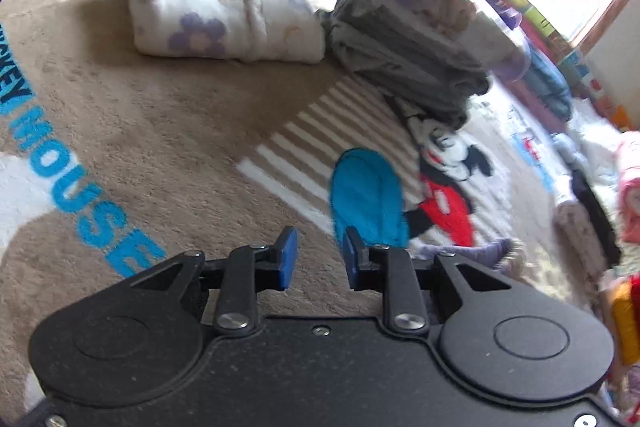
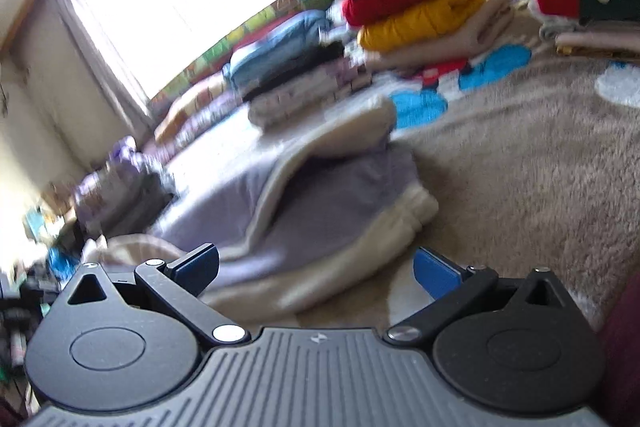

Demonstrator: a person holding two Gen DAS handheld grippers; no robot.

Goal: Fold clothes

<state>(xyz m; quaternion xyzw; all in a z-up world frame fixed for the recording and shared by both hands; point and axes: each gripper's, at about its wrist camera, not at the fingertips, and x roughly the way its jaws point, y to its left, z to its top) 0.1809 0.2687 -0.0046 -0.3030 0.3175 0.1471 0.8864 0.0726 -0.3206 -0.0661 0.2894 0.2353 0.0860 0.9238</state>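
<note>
We see the lilac-cream garment (image 2: 320,195) just ahead of our right gripper (image 2: 316,267), jaws wide, empty. Left gripper (image 1: 316,259) parted w/ nothing between, over Mickey rug (image 1: 160,131).

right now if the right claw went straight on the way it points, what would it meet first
Most likely the purple and cream blanket lying crumpled on the rug just ahead of the open right claw; depth is unclear through blur.

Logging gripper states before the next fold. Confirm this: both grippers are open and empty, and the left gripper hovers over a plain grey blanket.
Wrong in one respect: the blanket under the left gripper is not plain grey but a beige Mickey Mouse print with blue lettering, as the left wrist view shows. The rest stands: both it and the right gripper are open and empty.
</note>
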